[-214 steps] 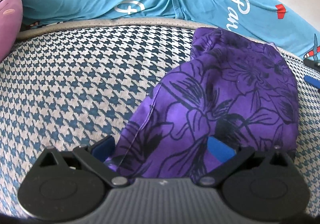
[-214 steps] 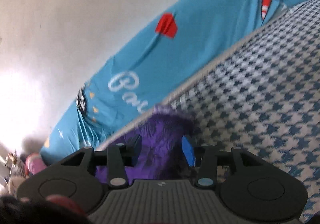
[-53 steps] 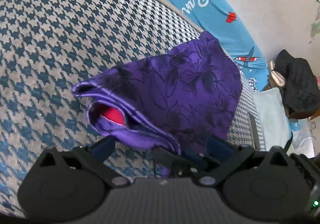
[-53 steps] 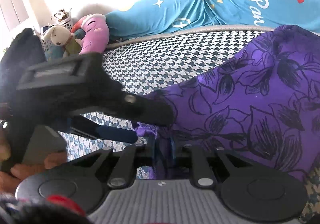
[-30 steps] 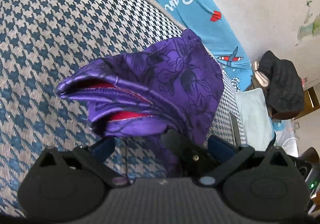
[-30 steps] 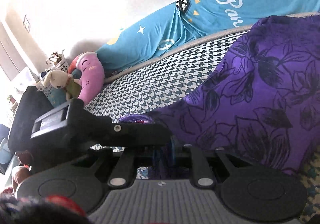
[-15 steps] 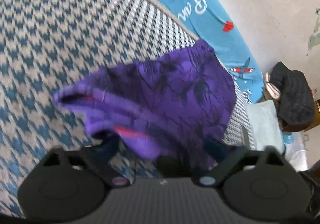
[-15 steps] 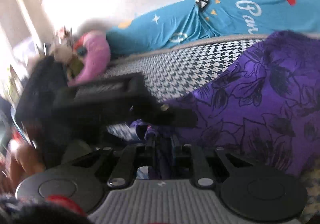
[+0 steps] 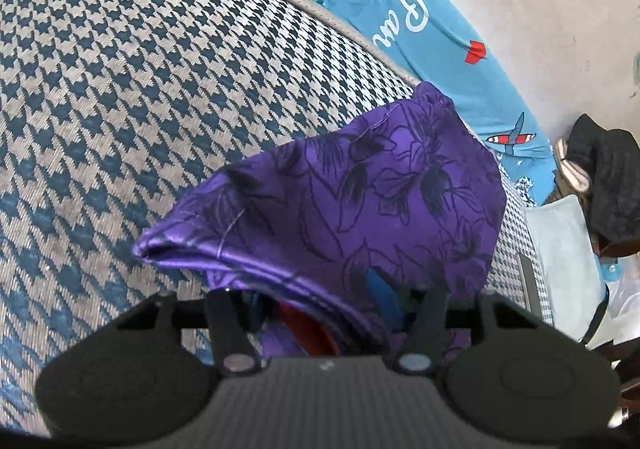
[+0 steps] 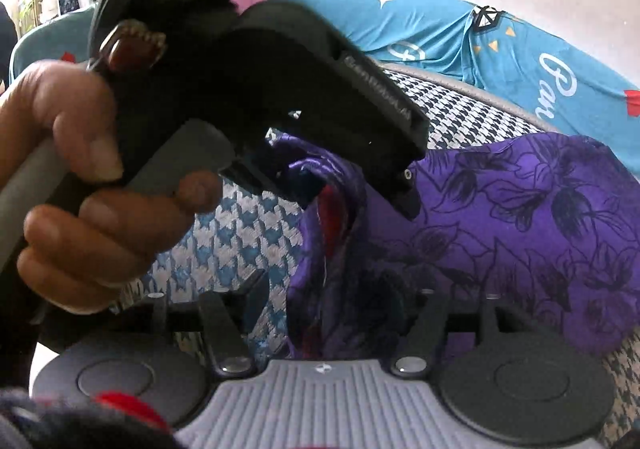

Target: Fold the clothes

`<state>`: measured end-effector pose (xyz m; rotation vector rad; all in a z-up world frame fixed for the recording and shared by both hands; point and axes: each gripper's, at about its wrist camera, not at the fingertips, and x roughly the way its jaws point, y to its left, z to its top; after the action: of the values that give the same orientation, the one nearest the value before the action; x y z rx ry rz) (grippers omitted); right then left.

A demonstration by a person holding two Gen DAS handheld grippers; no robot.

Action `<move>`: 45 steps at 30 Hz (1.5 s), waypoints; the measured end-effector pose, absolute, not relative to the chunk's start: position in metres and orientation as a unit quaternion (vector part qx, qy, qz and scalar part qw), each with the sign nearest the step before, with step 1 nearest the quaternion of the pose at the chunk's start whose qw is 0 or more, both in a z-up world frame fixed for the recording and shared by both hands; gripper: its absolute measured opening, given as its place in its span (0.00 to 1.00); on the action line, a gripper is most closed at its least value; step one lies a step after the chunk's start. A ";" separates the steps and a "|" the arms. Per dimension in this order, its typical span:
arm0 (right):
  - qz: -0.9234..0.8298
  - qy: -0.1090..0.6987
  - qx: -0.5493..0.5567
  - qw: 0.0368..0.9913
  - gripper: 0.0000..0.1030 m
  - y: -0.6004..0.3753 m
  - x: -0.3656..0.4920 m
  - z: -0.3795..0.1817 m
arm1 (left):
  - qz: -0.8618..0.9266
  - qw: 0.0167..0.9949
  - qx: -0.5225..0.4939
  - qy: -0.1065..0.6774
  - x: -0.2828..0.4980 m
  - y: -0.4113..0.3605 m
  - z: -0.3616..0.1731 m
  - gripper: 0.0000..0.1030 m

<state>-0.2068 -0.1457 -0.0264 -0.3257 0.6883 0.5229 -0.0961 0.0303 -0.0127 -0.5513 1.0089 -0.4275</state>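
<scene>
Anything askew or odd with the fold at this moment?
The purple floral garment on the houndstooth cover is bunched, not flat: its near edge gapes, showing red lining. The left gripper is partly closed around that edge; the right gripper is open. Nothing looks torn.

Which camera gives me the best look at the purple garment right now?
The left wrist view. There the purple garment lies unobstructed on the checked cover, its bunched near edge between the left gripper's fingers. In the right wrist view the left gripper's body and the hand hide its left part.
</scene>
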 end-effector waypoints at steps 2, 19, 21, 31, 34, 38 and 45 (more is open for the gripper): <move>0.245 0.327 -0.168 0.897 0.58 -0.144 -0.207 -0.028 | -0.200 0.818 -0.257 0.474 -0.093 0.027 -0.013 0.49; 0.235 0.320 -0.128 0.909 0.15 -0.153 -0.194 -0.019 | -0.193 0.830 -0.211 0.478 -0.075 0.021 -0.009 0.16; 0.241 0.312 -0.121 0.911 0.15 -0.151 -0.191 -0.014 | -0.192 0.838 -0.202 0.468 -0.074 0.023 -0.002 0.15; 0.266 0.295 -0.041 0.917 0.15 -0.131 -0.169 0.010 | -0.188 0.851 -0.213 0.442 -0.068 0.062 0.028 0.15; 0.274 0.293 -0.023 0.916 0.15 -0.118 -0.162 0.012 | -0.182 0.853 -0.215 0.438 -0.061 0.076 0.034 0.15; 0.289 0.289 -0.001 0.913 0.15 -0.102 -0.152 0.014 | -0.173 0.858 -0.209 0.436 -0.050 0.096 0.041 0.15; 0.324 0.289 0.034 0.900 0.15 -0.070 -0.130 0.013 | -0.139 0.863 -0.213 0.437 -0.030 0.132 0.046 0.15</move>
<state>-0.1300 -0.0703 0.0129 0.0713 0.5988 0.6709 -0.0302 0.1324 0.0460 -0.4458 0.9156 -0.2924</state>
